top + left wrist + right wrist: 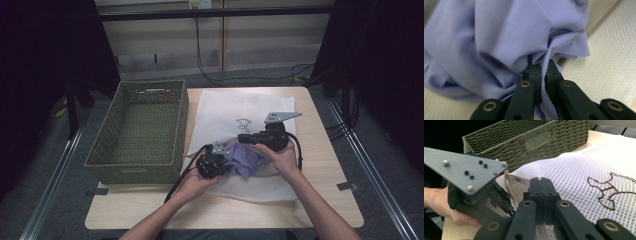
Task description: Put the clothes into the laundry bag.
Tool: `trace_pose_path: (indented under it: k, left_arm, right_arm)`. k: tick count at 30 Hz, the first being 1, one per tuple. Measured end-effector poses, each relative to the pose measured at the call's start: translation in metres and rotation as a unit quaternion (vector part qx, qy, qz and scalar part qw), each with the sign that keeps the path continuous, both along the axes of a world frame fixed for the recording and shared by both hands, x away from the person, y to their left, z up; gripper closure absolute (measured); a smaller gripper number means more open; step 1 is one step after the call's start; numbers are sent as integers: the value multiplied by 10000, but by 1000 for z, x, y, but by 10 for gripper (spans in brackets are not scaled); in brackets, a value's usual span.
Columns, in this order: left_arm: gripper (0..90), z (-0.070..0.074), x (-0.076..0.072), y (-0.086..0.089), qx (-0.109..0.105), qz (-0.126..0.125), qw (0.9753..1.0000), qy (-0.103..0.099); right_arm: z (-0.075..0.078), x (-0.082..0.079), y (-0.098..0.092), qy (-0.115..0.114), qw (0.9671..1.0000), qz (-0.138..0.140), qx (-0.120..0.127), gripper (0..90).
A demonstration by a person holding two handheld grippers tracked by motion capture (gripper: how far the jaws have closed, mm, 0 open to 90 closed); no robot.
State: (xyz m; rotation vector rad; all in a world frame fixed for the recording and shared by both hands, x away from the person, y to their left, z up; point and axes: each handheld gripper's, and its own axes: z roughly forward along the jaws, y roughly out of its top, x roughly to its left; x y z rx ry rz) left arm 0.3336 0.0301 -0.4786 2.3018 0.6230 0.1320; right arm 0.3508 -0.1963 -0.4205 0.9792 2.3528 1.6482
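Note:
A crumpled purple cloth [246, 159] [499, 37] lies at the mouth of a white mesh bag [235, 107] [579, 170] spread on the table. My left gripper [216, 164] [544, 67] is shut on a fold of the cloth at its near left side. My right gripper [249, 138] [541, 188] comes in from the right and is shut on the bag's upper edge, holding it raised above the cloth. The bag has a dark embroidered outline [610, 190] on its top. The left gripper's grey plate [464, 170] sits close beside the right jaws.
A green woven basket [107, 132] [524, 140] stands empty at the table's left, right next to the bag. The wooden table [325, 160] has bare room to the right and along its front edge. Cables trail from both grippers.

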Motion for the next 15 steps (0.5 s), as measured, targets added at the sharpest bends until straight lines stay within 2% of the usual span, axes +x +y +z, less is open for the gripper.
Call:
trace_pose_path:
  k: [2,5,6,8,9,10,13,15]
  left_arm:
    - [868,0,0,-7,29,31,10000,-55]
    - [868,-5,3,-15,-52,76,9998,-178]
    - [868,-6,5,-16,-139,88,9998,-134]
    - [869,-5,8,-18,-202,161,9995,-205]
    - [868,-5,10,-19,-287,186,9993,-152]
    - [869,-5,12,-19,-292,260,9990,-200]
    - [869,-9,18,-20,-479,444,9977,-179]
    - [869,-11,20,-20,-510,622,9966,-189]
  right_arm:
    - [0,0,0,-8,10000,10,7,900]
    - [1,0,-1,-2,10000,3,15,900]
    - [1,0,-1,-3,10000,7,16,900]
    - [1,0,-1,-9,10000,6,21,900]
    - [1,0,-1,-7,10000,9,20,900]
    - [1,0,-1,-2,10000,8,20,900]
    - [0,0,-1,2,10000,6,16,900]
    - [1,0,-1,0,10000,3,23,900]
